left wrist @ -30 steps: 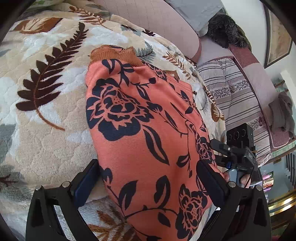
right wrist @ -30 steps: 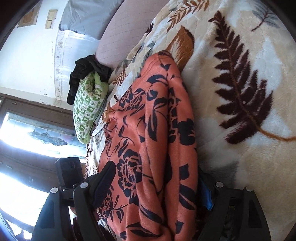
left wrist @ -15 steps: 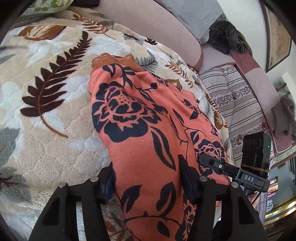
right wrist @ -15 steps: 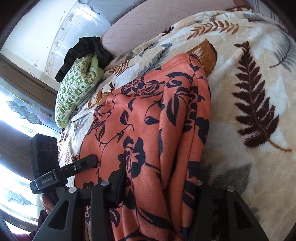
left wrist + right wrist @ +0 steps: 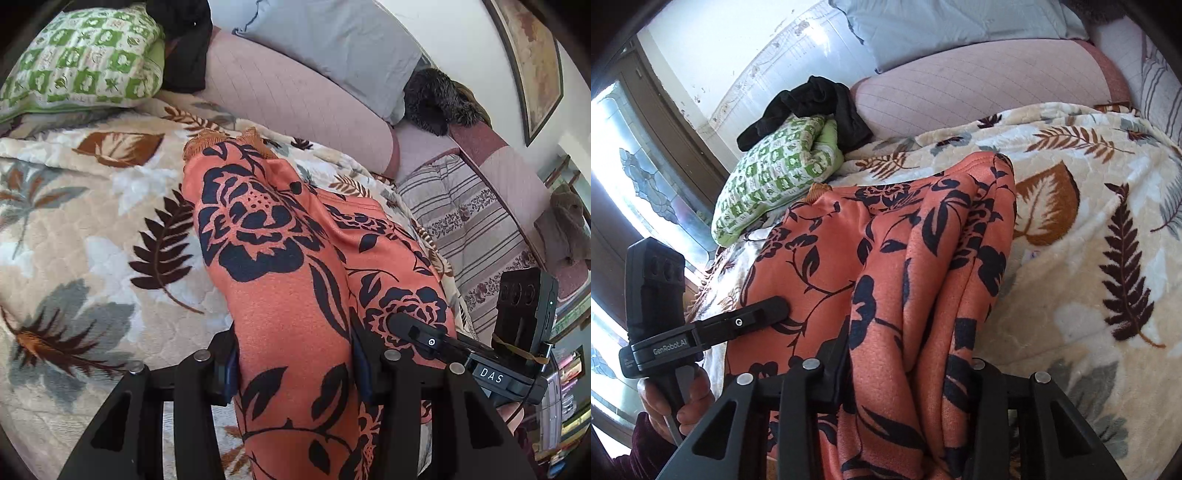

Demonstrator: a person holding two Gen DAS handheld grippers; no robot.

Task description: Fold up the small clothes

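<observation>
Leaf-print quilted blanket (image 5: 92, 229) covers a bed, pink bolster (image 5: 295, 99) along its far edge, green checked pillow (image 5: 81, 62) at the corner. Orange floral garment (image 5: 280, 258) lies lengthwise on the blanket, near end raised. Left gripper (image 5: 291, 365) and right gripper (image 5: 905, 373) each pinch a bunched fold of it, jaws closing on the cloth.

A lived-in home, a bedroom or sitting room — a plush leaf-print blanket (image 5: 92, 229) covers a bed or sofa, with a green checked pillow (image 5: 81, 62), a pink quilted bolster (image 5: 295, 107), a framed picture (image 5: 532, 62) on the wall, and a patterned-glass window (image 5: 631, 177).
</observation>
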